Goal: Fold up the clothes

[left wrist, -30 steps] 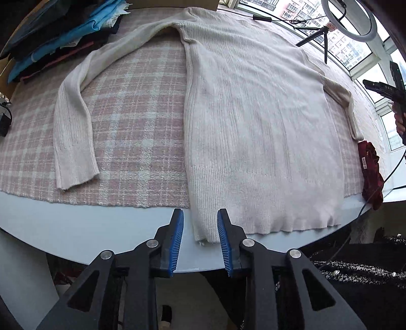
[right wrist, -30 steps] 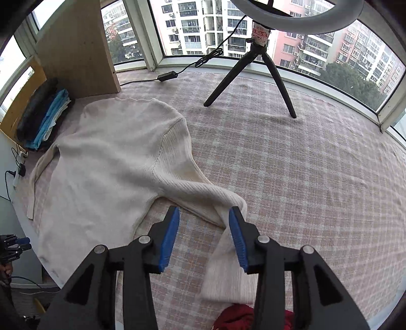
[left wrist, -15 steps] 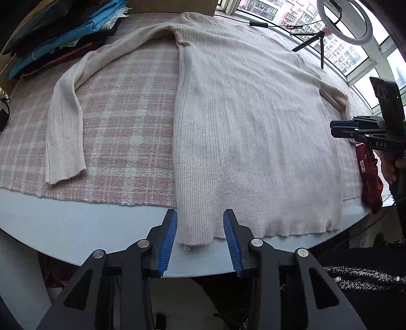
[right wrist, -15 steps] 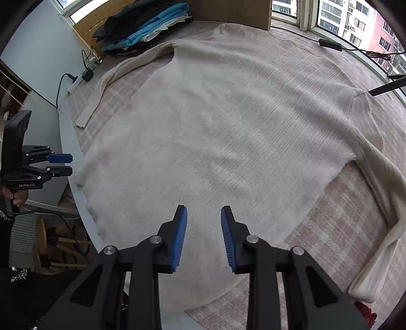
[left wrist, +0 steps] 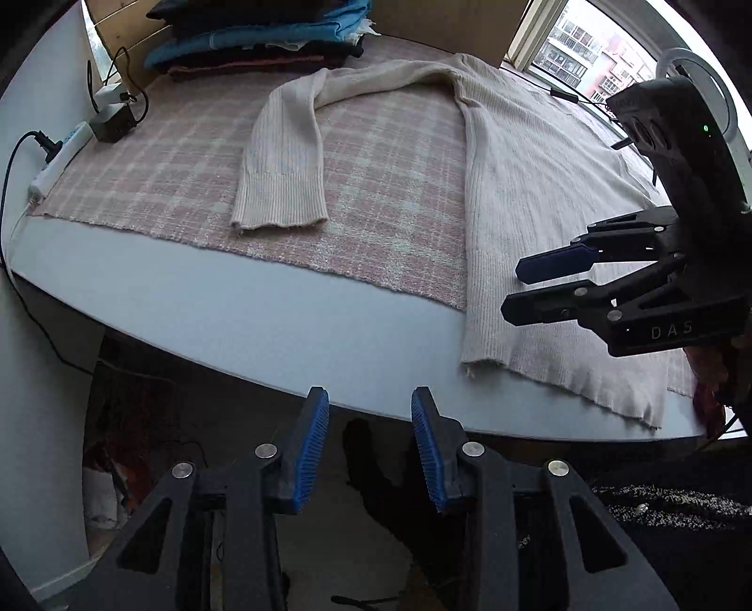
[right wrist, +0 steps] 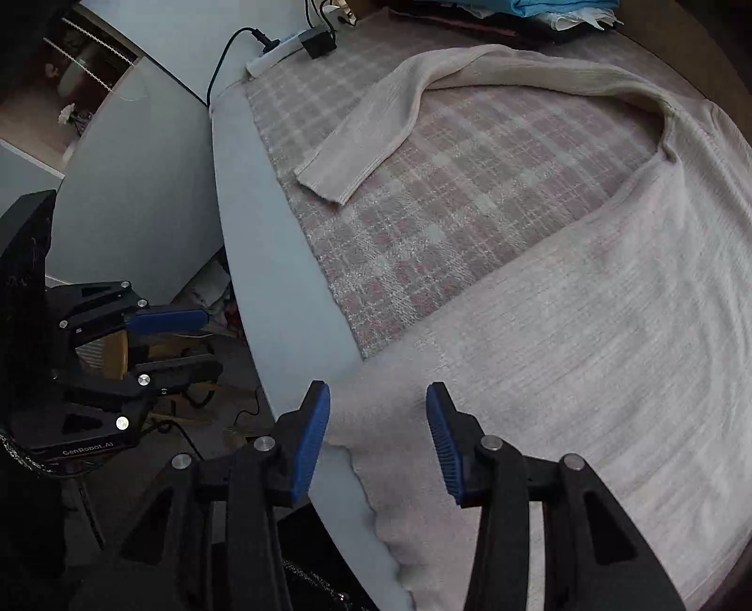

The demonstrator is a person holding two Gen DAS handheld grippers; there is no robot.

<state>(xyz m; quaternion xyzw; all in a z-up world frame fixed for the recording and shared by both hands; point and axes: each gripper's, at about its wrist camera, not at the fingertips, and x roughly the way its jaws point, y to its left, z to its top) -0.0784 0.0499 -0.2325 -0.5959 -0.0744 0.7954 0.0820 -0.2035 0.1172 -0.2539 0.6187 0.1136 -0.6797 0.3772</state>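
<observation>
Left wrist view: left gripper (left wrist: 369, 442) fingers spread, nothing between them, held off the desk (left wrist: 235, 301) edge, below the rim. Right gripper (right wrist: 376, 432) fingers spread too, hovering over the sweater (right wrist: 587, 338) hem corner at the desk edge; contact with the knit unclear. Each gripper shows in the other's view.

One cream ribbed sweater, lying flat on a pink plaid cloth (left wrist: 376, 188), hem hanging slightly past the cloth onto bare desk. One sleeve (left wrist: 282, 174) visible, bent down with its cuff near the cloth's front edge.

One stack of folded clothes (left wrist: 263, 37) at the far side, blue and dark layers. One white power strip (left wrist: 56, 160) and a black adapter (left wrist: 113, 123) at the desk's left end, cables trailing. Red garment (left wrist: 709, 390) at the right edge. Windows (left wrist: 578, 51) behind; buildings outside.
</observation>
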